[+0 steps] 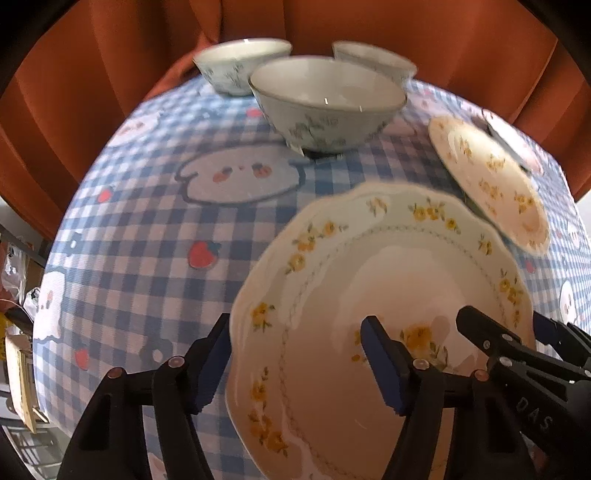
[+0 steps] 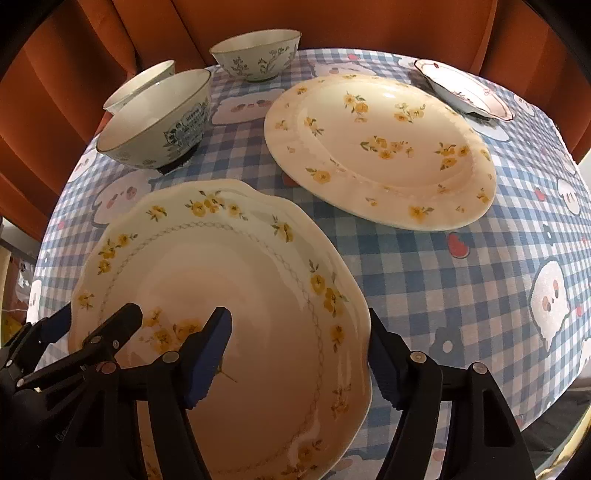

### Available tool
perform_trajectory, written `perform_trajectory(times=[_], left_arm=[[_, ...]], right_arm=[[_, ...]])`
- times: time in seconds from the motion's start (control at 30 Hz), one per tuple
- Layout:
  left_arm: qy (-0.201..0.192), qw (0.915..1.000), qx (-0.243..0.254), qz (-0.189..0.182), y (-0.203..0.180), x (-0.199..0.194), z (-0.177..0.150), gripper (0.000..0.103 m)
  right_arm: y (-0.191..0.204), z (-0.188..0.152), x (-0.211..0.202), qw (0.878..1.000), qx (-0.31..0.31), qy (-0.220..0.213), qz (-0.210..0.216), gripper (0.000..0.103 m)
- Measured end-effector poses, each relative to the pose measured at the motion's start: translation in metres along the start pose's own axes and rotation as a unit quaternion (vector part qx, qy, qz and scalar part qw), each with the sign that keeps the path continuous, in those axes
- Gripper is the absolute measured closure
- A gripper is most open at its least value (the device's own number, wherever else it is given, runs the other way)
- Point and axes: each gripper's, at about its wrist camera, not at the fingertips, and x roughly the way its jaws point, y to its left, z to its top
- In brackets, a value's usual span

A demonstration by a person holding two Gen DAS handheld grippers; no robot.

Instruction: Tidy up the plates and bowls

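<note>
The table (image 2: 424,266) wears a blue-and-white checked cloth with cartoon faces and strawberries, and an orange curtain (image 2: 332,22) hangs behind it. Taking the scalloped plate (image 2: 229,280) with yellow flowers as landmark: beyond it to the right lies a larger round flowered plate (image 2: 380,147), apart from it with cloth showing between. Farther back past that one sits a small shallow dish with a red-trimmed rim (image 2: 465,90). Beyond the scalloped plate to the left stands a bowl with a cat drawing (image 2: 159,122), a second bowl (image 2: 144,83) just behind it, and a third bowl with blue sprigs (image 2: 258,55) farther back.

Both tools straddle the scalloped plate's near edge. The left tool (image 1: 295,365) is spread: one blue pad (image 1: 212,365) lies outside the plate's left rim, the other over the plate's inner face. The right tool (image 2: 299,365) is likewise spread, one pad (image 2: 207,362) over the plate's centre and the other outside its right rim. Whether any pad touches the plate cannot be told.
</note>
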Motion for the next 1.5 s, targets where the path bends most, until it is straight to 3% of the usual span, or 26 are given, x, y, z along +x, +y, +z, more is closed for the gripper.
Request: perform_trajectory(times=[0.43, 0.83, 1.23, 1.5], left_arm=[[0.015, 0.9996, 0.022, -0.005, -0.006, 0.002, 0.003, 0.035], [0.031, 0.9992, 0.022, -0.012, -0.009, -0.023, 0.015, 0.035], [-0.003, 0.9974, 0.065, -0.032, -0.064, -0.034, 0.030, 0.034], [-0.007, 0.9981, 0.057, -0.020, -0.115, -0.036, 0.033, 0.034]], right_arm=[[0.005, 0.004, 0.008, 1.000, -0.014, 0.024, -0.014, 0.033], [0.005, 0.012, -0.020, 0.999, -0.013, 0.039, -0.020, 0.033], [-0.046, 0.015, -0.046, 0.999, 0.021, 0.010, -0.036, 0.033], [-0.097, 0.024, -0.053, 1.000, 0.015, 0.000, -0.017, 0.033]])
